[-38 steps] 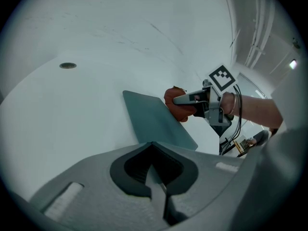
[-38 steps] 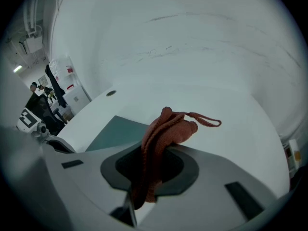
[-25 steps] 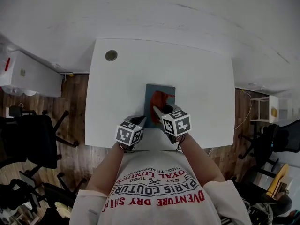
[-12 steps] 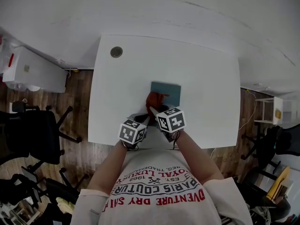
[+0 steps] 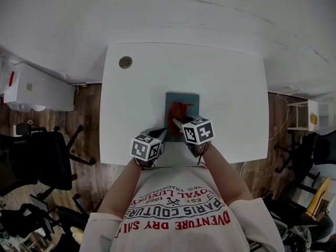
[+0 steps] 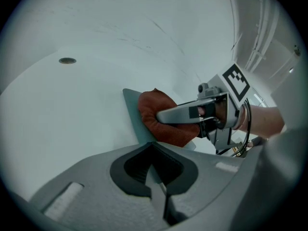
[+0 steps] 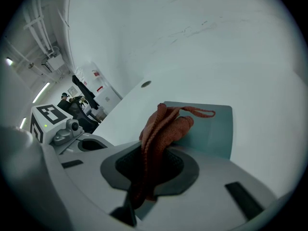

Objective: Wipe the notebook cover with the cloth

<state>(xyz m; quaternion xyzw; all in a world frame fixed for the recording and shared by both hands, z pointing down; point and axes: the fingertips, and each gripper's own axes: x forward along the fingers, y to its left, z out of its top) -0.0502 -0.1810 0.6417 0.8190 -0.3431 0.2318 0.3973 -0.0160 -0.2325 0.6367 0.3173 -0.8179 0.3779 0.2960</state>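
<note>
Right tongs (image 5: 177, 123) around cloth (image 5: 177, 109) atop notebook (image 5: 192, 99)

Right tool (image 5: 180, 123) slid the cloth (image 5: 178, 109) back across the notebook (image 5: 193, 99)

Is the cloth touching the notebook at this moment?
Touching. The right gripper view shows the cloth, pinched in the right claw, lying directly on the notebook cover with no gap.

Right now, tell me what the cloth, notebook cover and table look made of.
Cloth: rust-red knit or woven fabric, with a ribbed texture and limp folds.
Notebook cover: teal, smooth and matte; card or plastic, unclear.
Table: white, smooth and even; probably laminate.
</note>
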